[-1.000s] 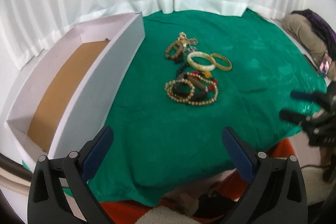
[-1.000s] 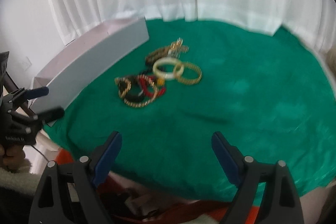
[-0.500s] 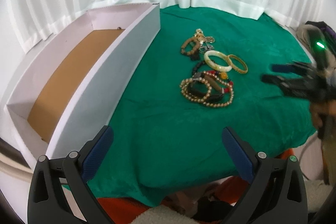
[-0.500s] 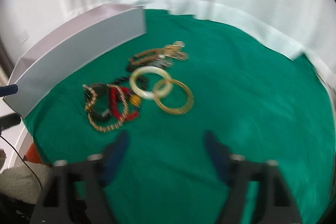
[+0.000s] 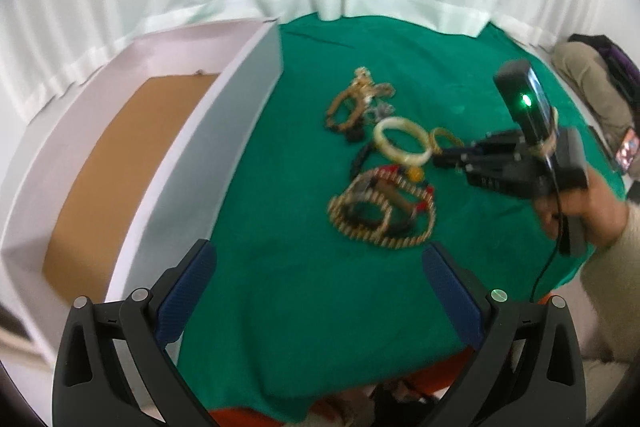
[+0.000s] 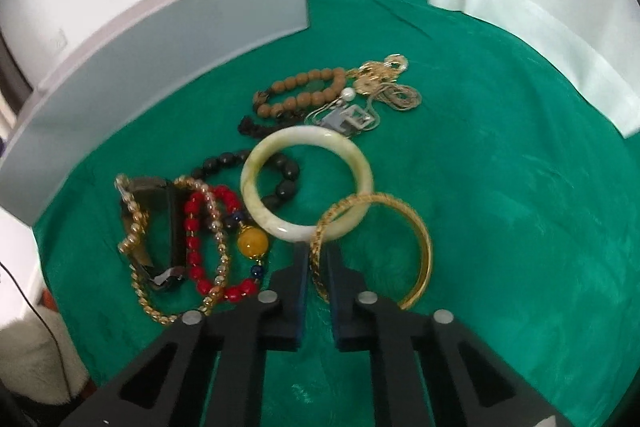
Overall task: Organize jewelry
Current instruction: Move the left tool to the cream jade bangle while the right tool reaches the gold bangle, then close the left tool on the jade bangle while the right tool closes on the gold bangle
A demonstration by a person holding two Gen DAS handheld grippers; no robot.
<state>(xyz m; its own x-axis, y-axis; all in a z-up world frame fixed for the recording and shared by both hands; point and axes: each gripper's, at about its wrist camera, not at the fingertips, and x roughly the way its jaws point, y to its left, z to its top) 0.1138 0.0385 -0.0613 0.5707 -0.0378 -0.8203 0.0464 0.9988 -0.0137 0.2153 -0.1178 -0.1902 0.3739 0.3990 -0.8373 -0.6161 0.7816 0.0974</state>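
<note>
1. The right gripper (image 6: 318, 259) has its two black fingers pinched on the near rim of the thin gold metal bangle (image 6: 416, 227); the bangle lies on the green velvet cloth (image 6: 500, 187), its far rim overlapping the pale jade-coloured stone bangle (image 6: 264, 163).
2. Left of the jade bangle lie a red bead bracelet with an amber ball (image 6: 200, 227), a gold bead strand (image 6: 136, 223) and a dark bead string (image 6: 284, 183); beyond it, a brown wooden bead bracelet (image 6: 300, 91) and tangled gold and silver chains (image 6: 384, 83).
3. The white open cardboard box with a brown floor (image 5: 132, 147) stands farther left of the jade bangle, at the cloth's edge.
4. The left gripper (image 5: 320, 291) hangs wide apart and empty, well short of the pile.
5. No writing can be read anywhere.
</note>
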